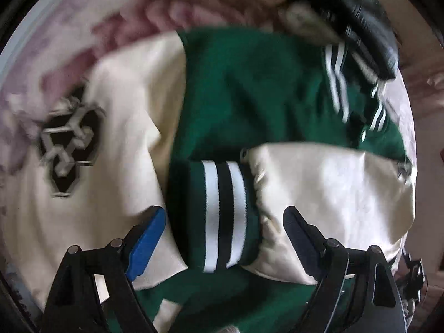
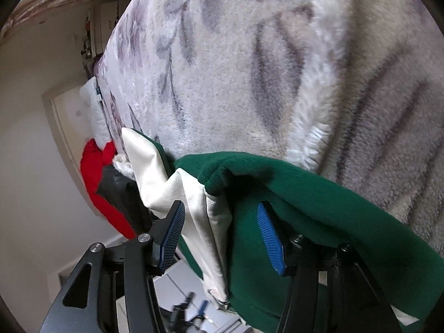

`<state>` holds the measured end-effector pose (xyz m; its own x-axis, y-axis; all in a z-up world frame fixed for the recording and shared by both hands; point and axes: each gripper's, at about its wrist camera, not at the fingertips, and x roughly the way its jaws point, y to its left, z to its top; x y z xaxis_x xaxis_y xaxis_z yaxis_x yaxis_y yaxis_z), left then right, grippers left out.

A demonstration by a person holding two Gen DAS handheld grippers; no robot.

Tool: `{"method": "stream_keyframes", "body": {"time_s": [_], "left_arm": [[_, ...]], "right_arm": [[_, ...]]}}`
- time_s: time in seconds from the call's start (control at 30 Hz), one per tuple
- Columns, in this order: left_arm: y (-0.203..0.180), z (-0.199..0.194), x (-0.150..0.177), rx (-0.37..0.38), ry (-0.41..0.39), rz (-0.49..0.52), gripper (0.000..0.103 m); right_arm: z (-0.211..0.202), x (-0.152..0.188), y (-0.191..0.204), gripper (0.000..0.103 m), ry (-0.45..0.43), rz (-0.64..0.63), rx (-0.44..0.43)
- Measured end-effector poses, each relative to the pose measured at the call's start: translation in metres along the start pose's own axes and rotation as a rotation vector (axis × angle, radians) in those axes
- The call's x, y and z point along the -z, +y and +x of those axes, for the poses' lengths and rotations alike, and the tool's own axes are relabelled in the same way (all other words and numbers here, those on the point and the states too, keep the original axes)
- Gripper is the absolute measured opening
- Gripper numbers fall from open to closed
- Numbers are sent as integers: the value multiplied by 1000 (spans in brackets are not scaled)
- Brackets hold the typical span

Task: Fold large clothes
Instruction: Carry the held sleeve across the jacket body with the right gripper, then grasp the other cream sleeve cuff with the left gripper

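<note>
A green varsity jacket (image 1: 249, 83) with cream sleeves lies on the bed. One cream sleeve (image 1: 327, 194) with a green cuff (image 1: 222, 216) striped white and black is folded across the body. My left gripper (image 1: 224, 222) is open, its blue pads either side of the cuff, just above it. The other cream sleeve (image 1: 122, 127) carries a black patch (image 1: 68, 144). In the right wrist view my right gripper (image 2: 222, 236) is open, with the jacket's green edge (image 2: 319, 208) and a cream fold (image 2: 202, 213) hanging between its fingers.
A fluffy white blanket with a grey leaf pattern (image 2: 249, 69) covers the bed. A red garment (image 2: 102, 183) and a dark one (image 2: 122, 191) lie at the bed's edge. A black device (image 1: 369, 27) shows at the top right of the left wrist view.
</note>
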<state>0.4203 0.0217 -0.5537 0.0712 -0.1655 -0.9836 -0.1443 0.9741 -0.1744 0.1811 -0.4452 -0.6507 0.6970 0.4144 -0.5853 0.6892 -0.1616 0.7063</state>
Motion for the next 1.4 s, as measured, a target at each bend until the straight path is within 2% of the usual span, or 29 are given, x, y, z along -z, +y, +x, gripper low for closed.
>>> {"method": "stream_keyframes", "body": {"time_s": [0.07,0.1,0.13,0.17,0.2,0.23,0.33,0.4,0.43,0.5,0.6,0.67,0.77,0.8,0.87,0.9,1.0,1.07,1.13,1.23,1.27,1.3,1.37,1.4], "left_arm": [[-12,15,-5,-6,0,51,86],[-24,26,-9,-44,6,107,85],[-30,30,-10,-60,-6,130,70],[-40,30,-11,-68,-57,175,58],[-47,28,-10,-67,-91,210,37],[-53,25,-10,-66,-108,229,22],[-52,-6,-11,-61,-247,210,17],[-35,-32,-18,10,-316,134,17],[-31,-34,-20,31,-306,124,17],[-31,-27,-17,22,-280,131,18],[-28,-6,-7,-37,-189,160,21],[-27,1,0,-57,-143,172,24],[-25,-14,8,-40,-154,174,34],[-23,-19,11,-33,-159,172,40],[-14,-35,17,-14,-183,132,61],[-8,-43,19,-6,-191,107,77],[28,-72,39,24,-233,-10,78],[57,-84,54,11,-237,-83,78],[103,-94,81,-11,-234,-195,78],[189,-102,138,-29,-191,-424,78],[208,-103,156,-23,-183,-483,78],[242,-104,190,-4,-176,-592,78],[282,-99,238,-4,-160,-730,78],[292,-95,251,0,-156,-769,78]], "right_arm": [[1,-5,1,57,-6,-11,12],[3,-5,4,56,-8,-16,15],[5,-4,7,57,-12,-20,20],[6,-4,9,56,-18,-25,24],[7,-5,11,57,-22,-29,24],[7,-7,11,56,-27,-34,21],[6,-11,11,56,-82,-21,-18],[0,-17,4,50,-134,21,-48],[2,-20,-1,49,-128,55,-64],[8,-20,-5,48,-135,91,-68],[12,-16,7,48,-154,37,-22],[12,-15,14,48,-138,27,-15],[12,-7,30,49,-67,-16,77],[12,-2,37,50,-43,-44,105],[11,14,54,51,-9,-101,130],[12,22,61,51,9,-131,132],[19,42,76,52,30,-187,173],[30,52,80,52,41,-216,205],[50,63,78,53,76,-229,245],[88,89,76,57,151,-229,276],[100,98,77,57,176,-237,284],[113,110,79,57,200,-249,296],[137,133,85,57,239,-286,312],[145,141,88,57,250,-307,317]]}}
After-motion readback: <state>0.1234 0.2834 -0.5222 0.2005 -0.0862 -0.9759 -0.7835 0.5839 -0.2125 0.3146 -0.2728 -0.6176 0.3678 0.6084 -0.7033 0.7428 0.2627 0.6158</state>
